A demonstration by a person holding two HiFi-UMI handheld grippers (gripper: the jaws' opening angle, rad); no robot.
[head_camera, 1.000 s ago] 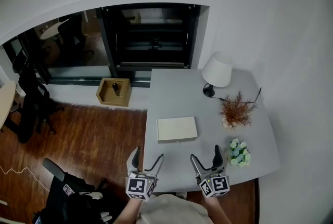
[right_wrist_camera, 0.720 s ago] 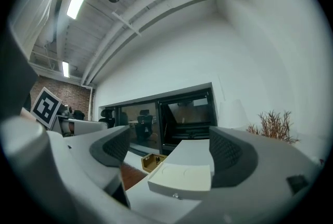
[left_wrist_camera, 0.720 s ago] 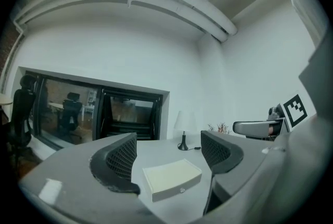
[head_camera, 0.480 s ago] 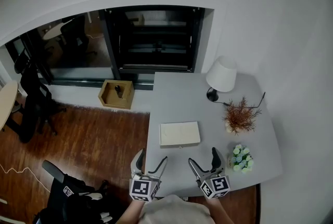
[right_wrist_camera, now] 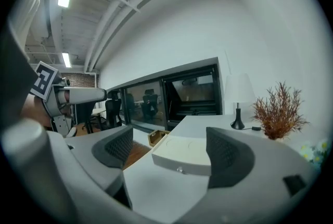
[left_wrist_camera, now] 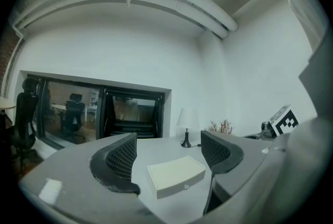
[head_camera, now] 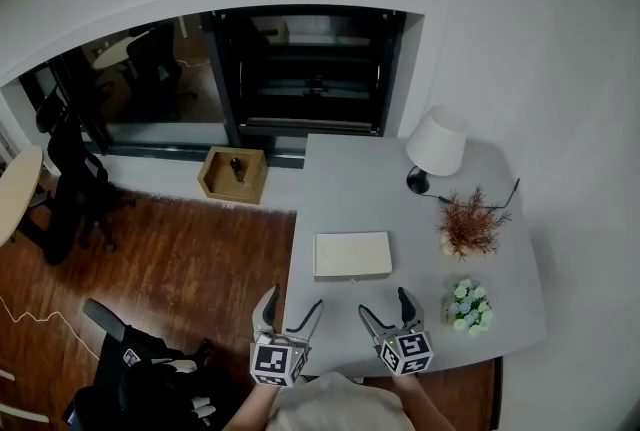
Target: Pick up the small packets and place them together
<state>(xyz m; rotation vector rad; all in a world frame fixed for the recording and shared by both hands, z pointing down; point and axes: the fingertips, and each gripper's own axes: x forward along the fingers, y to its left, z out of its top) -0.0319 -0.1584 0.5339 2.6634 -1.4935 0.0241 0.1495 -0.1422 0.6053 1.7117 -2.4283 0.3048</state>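
Observation:
No small packets show in any view. A flat white box (head_camera: 352, 254) with a small knob on its front lies in the middle of the grey table (head_camera: 350, 179). Both grippers hover over the table's near edge, short of the box. My left gripper (head_camera: 293, 299) is open with nothing between its jaws, and in the left gripper view the box (left_wrist_camera: 176, 175) sits ahead of that gripper (left_wrist_camera: 169, 155). My right gripper (head_camera: 383, 303) has its jaws closing on nothing. In the right gripper view the box (right_wrist_camera: 182, 155) lies beyond that gripper (right_wrist_camera: 171, 150).
A white lamp (head_camera: 437, 144) stands at the table's far right, with a dried reddish plant (head_camera: 470, 229) and a small bunch of flowers (head_camera: 466, 306) nearer along the right side. A wooden box (head_camera: 232, 175) sits on the floor to the left. Office chairs (head_camera: 75, 169) stand further left.
Both grippers have drawn back a little toward the table's near edge, and the right jaws stand slightly narrower. The head view has shifted, so the table sits further right.

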